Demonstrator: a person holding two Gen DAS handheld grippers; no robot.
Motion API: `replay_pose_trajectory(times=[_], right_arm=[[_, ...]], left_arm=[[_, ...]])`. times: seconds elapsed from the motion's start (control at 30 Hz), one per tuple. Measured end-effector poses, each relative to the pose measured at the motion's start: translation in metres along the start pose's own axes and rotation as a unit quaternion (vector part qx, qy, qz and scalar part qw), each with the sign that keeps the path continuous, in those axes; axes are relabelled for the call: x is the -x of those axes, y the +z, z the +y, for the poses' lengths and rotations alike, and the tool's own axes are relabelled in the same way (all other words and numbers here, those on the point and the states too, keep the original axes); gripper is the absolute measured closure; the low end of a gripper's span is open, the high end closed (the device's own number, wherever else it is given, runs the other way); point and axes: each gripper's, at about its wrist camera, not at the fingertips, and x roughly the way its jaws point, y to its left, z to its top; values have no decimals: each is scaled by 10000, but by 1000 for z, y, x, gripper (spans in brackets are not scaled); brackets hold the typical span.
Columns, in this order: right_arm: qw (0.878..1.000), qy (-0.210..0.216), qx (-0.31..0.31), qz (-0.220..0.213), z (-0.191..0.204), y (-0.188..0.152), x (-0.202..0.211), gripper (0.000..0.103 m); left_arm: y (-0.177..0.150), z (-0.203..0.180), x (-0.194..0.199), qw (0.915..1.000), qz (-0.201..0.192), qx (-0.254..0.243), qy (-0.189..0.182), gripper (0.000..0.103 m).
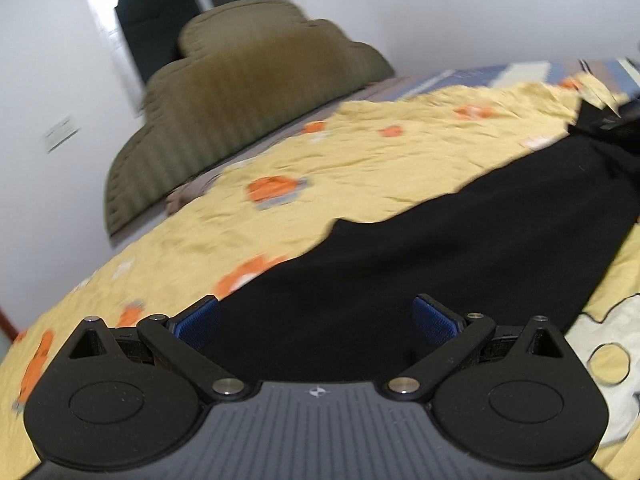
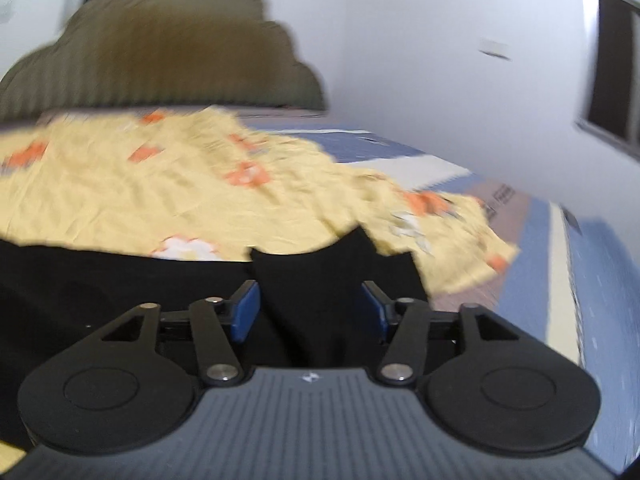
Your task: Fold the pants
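Black pants point(image 1: 440, 232) lie spread on a yellow bedspread with orange prints point(image 1: 280, 160). In the left wrist view they run from under my left gripper point(image 1: 316, 312) off to the upper right. My left gripper is open, its blue pads wide apart just above the black cloth. In the right wrist view the pants point(image 2: 120, 276) lie across the near bed, and a raised fold of black cloth point(image 2: 316, 280) stands between the blue pads of my right gripper point(image 2: 312, 300). The right jaws are open, with gaps on both sides of the cloth.
An olive cloud-shaped headboard point(image 1: 240, 92) stands against the white wall at the far end. A blue and white striped sheet point(image 2: 560, 280) shows past the bedspread's right edge. A white printed patch point(image 1: 608, 360) lies on the bedspread right of the left gripper.
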Motion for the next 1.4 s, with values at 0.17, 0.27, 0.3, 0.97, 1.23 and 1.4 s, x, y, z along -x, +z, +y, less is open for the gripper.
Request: replay_pose_trajectory(times=[0.17, 0.27, 0.3, 0.97, 1.23, 1.4], right_arm=[[9950, -244, 951, 174, 32, 7, -33, 50], [9924, -476, 1095, 308, 30, 9, -49, 76], [9934, -446, 998, 355, 26, 10, -52, 84], [8256, 308, -5603, 600, -192, -119, -64, 102], [8429, 206, -5347, 573, -191, -107, -59, 69], [9370, -806, -3395, -149, -178, -49, -56, 36]], left_arm=[[-4, -32, -22, 9995, 121, -279, 82, 0], [-7, -33, -24, 9998, 134, -120, 24, 0], [-8, -32, -24, 9999, 132, -55, 4, 0], [-18, -15, -31, 9967, 356, 661, -318, 0], [-18, -11, -33, 9951, 416, 803, -397, 0], [-19, -10, -34, 9946, 434, 845, -422, 0]])
